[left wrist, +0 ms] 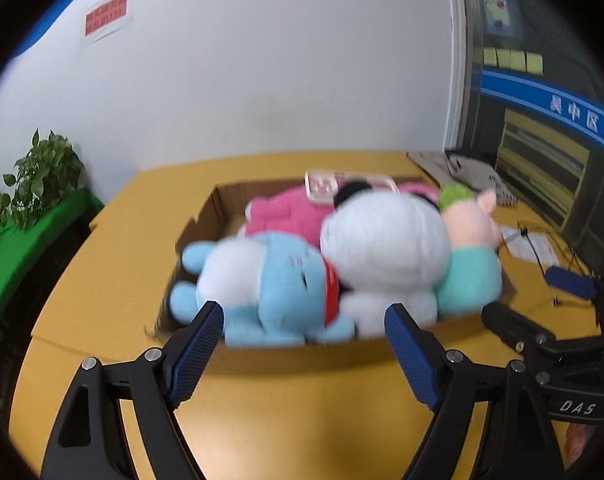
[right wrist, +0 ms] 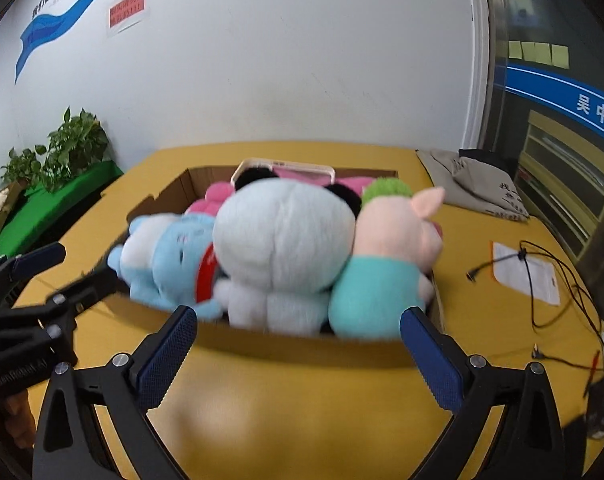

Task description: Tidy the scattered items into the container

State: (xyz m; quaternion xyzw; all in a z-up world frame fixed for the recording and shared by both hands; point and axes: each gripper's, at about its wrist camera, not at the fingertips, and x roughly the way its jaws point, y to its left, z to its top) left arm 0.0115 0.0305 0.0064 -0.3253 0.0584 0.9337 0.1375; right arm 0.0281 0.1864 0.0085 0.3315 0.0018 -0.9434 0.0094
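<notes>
A cardboard box [left wrist: 221, 200] [right wrist: 169, 188] on the yellow table holds several plush toys: a blue one [left wrist: 269, 288] [right wrist: 169, 256], a big white panda [left wrist: 386, 248] [right wrist: 281, 248], a pink pig in teal [left wrist: 470, 264] [right wrist: 386, 248] and a pink toy [left wrist: 281, 212] [right wrist: 215, 194]. A clear case [left wrist: 330, 186] [right wrist: 281, 166] lies at the back. My left gripper [left wrist: 304, 320] is open and empty just before the box's near edge. My right gripper [right wrist: 297, 328] is open and empty at the near edge too. Each gripper shows at the side of the other's view [left wrist: 542, 320] [right wrist: 57, 276].
The yellow table [left wrist: 302, 408] [right wrist: 293, 400] stands against a white wall. A grey cloth bag [right wrist: 474, 184] [left wrist: 462, 172] lies at the back right. A paper slip with a black cable [right wrist: 530, 264] [left wrist: 530, 244] lies to the right. Potted plants [right wrist: 61, 152] [left wrist: 33, 176] stand to the left.
</notes>
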